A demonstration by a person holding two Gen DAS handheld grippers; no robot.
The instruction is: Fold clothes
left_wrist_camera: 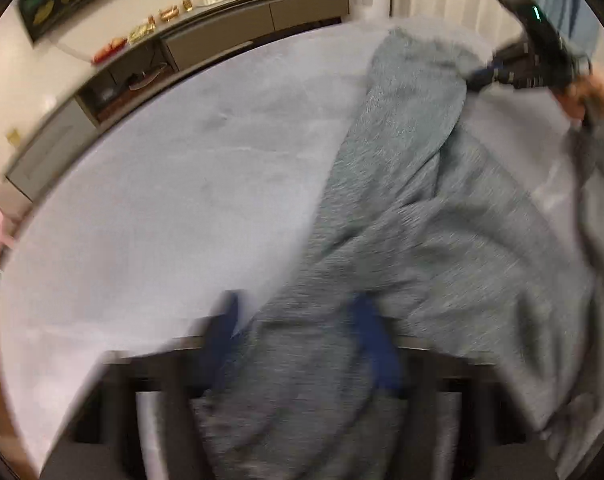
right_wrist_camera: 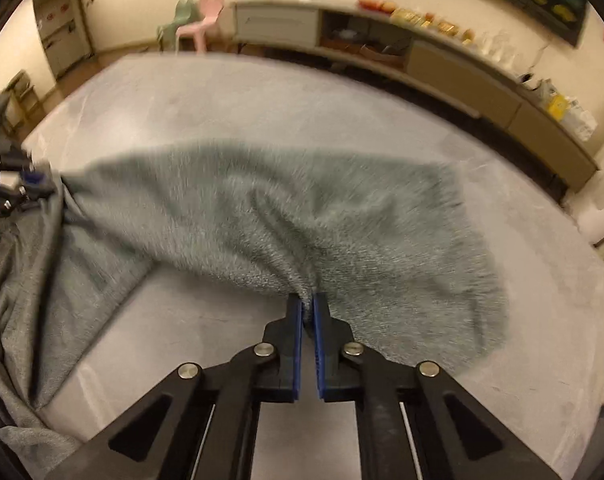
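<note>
Garment (right_wrist_camera: 310, 220), grey-green knit, lies across a pale grey table (right_wrist_camera: 229, 120), stretched between the two grippers. Right gripper (right_wrist_camera: 309, 300): blue pads pressed together, pinching a bunched fold of the garment near the table's near edge as the right wrist view has it. Cloth gathers into the pinch point, fans out flat toward the table's right side and trails off toward the left edge.

Left gripper (left_wrist_camera: 297, 320): blue fingers (left_wrist_camera: 376, 344) stand apart with the garment (left_wrist_camera: 382, 216) running between them and draped over them (heavy motion blur in that view), so I cannot tell whether it grips the cloth or just sits in it. In the right wrist view the left gripper (right_wrist_camera: 29, 184) sits at the table's left edge, touching the garment's end; jaw state not readable there either.

Left wrist view also shows the right gripper (left_wrist_camera: 478, 76) at the far right of the table (left_wrist_camera: 161, 184), its tip on the garment's far end, a person's hand (left_wrist_camera: 594, 92) behind it.

Second, darker grey cloth (right_wrist_camera: 13, 272) hangs over the table's left edge, next to the garment. Long sideboard (right_wrist_camera: 482, 92) runs along the wall beyond the table, small items on top.
</note>
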